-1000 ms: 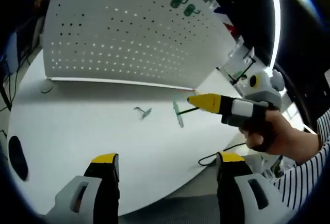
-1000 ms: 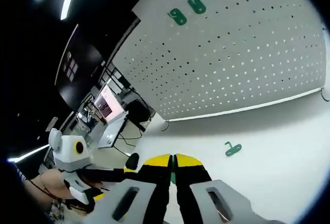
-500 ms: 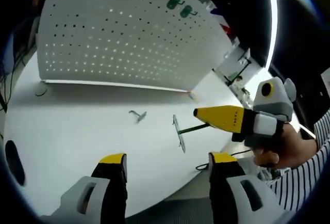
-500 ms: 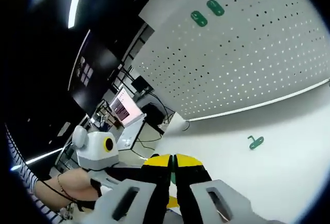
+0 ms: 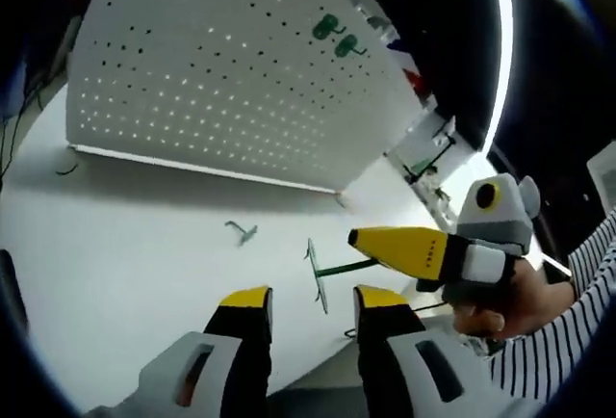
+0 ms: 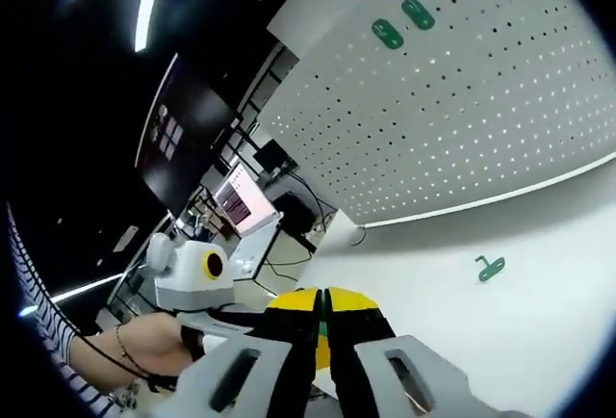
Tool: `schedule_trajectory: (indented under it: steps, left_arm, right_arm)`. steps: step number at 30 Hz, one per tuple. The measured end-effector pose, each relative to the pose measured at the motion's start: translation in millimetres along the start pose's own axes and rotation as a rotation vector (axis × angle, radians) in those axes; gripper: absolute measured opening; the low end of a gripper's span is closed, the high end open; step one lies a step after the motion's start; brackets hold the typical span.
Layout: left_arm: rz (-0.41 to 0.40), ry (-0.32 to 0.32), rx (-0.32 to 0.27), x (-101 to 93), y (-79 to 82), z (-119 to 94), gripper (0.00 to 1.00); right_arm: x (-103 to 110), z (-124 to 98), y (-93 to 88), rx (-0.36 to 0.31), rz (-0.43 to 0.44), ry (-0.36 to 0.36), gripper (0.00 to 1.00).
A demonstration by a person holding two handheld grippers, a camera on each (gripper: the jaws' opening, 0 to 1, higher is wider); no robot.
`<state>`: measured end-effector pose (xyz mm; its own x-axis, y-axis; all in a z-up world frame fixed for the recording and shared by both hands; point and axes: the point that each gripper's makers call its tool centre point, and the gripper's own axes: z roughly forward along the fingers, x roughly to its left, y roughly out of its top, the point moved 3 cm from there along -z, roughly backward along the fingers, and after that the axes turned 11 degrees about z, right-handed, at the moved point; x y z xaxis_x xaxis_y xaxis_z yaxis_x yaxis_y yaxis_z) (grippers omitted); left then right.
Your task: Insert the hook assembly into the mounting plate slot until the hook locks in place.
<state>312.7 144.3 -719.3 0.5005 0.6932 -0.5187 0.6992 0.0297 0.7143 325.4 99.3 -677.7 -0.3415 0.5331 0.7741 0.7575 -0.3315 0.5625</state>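
1. Left gripper (image 5: 308,295): yellow-tipped jaws stand apart with nothing between them, low over the near edge of the white table (image 5: 125,274).
2. Right gripper (image 5: 354,237), seen in the left gripper view, comes in from the right in a person's hand (image 5: 500,293). Its jaws are pressed together on the stem of a green hook assembly (image 5: 316,274), whose flat plate end faces away from the tips. It is held clear of the table, just ahead of the left jaws. In the right gripper view the same gripper (image 6: 322,295) has its yellow tips meeting, with a sliver of green between them.
3. A second green hook (image 5: 241,232) lies loose on the table, mid-way to the board; it appears as well in the right gripper view (image 6: 490,268).
4. Far: white perforated mounting plate (image 5: 221,71) stands upright at the back of the table, with two green hooks (image 5: 335,35) already seated near its top edge.
5. Judgement: step in hand is carrying the gripped hook toward the board; insertion not yet begun, board well apart.
6. Next move calls for turning the plate end square to the board, lining it up with free holes, then pressing in until it locks. Free left gripper could steady the board.
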Motion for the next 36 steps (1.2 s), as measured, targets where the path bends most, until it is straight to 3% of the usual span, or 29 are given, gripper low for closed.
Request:
schedule_trajectory:
  steps: [10, 17, 24, 32, 36]
  left_arm:
    - [-0.017, -0.04, -0.022, -6.5, 3.5, -1, 0.07]
    - [-0.05, -0.04, -0.039, -5.5, 5.9, -1, 0.05]
    - [-0.138, -0.063, -0.087, -6.0, 8.7, -3, 0.03]
    - [-0.119, -0.06, -0.097, -8.5, 11.3, -4, 0.02]
    - [-0.114, -0.059, -0.1, -7.0, 13.8, -4, 0.02]
  right_arm:
    - [7, 0, 3.4, -0.021, -0.032, 0.012, 0.0]
    - [10, -1, 3.9, -0.026, -0.049, 0.017, 0.0]
    - [13, -3, 6.8, -0.032, -0.071, 0.022, 0.0]
    - [22, -7, 5.4, -0.034, -0.195, 0.014, 0.0]
    - [23, -6, 6.6, -0.023, -0.212, 0.009, 0.0]
